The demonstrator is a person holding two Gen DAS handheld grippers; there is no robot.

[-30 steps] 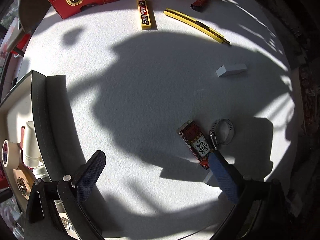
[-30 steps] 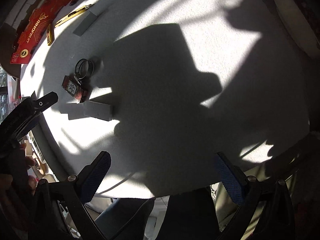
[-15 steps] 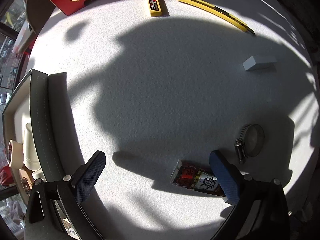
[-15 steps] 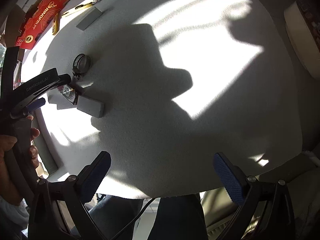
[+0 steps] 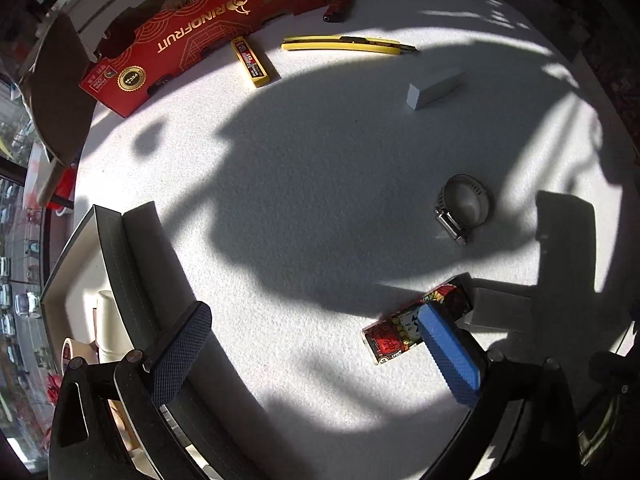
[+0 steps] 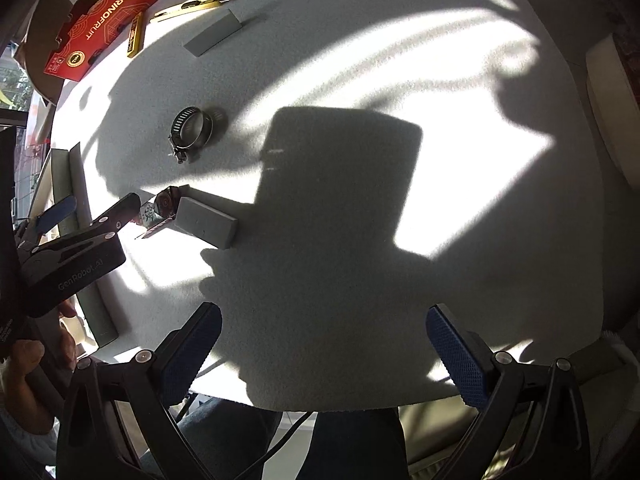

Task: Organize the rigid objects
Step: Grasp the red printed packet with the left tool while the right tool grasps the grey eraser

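Your white worktop [image 5: 320, 208] fills both views, sun-striped and shadowed. At 11 o'clock on it in the left wrist view leans the red carton [image 5: 192, 40], likely parked at the edge to keep the middle free. At 8 o'clock the grey open box [image 5: 120, 256] sits at the rim, within easy reach as a probable destination.

Your left gripper [image 5: 316, 352] is spread wide, its right pad over the red patterned packet [image 5: 400, 332] at 5 o'clock, which touches a grey block [image 6: 206, 222]; you seem to be lining up on the packet. Your right gripper [image 6: 320, 354] also hangs wide and empty, well apart from everything.

Smaller items wait: the yellow utility knife [image 5: 344, 44] and blade case [image 5: 252, 62] at 12 o'clock, a white block [image 5: 434, 90], and the hose clamp [image 5: 462, 206] at 3 o'clock.
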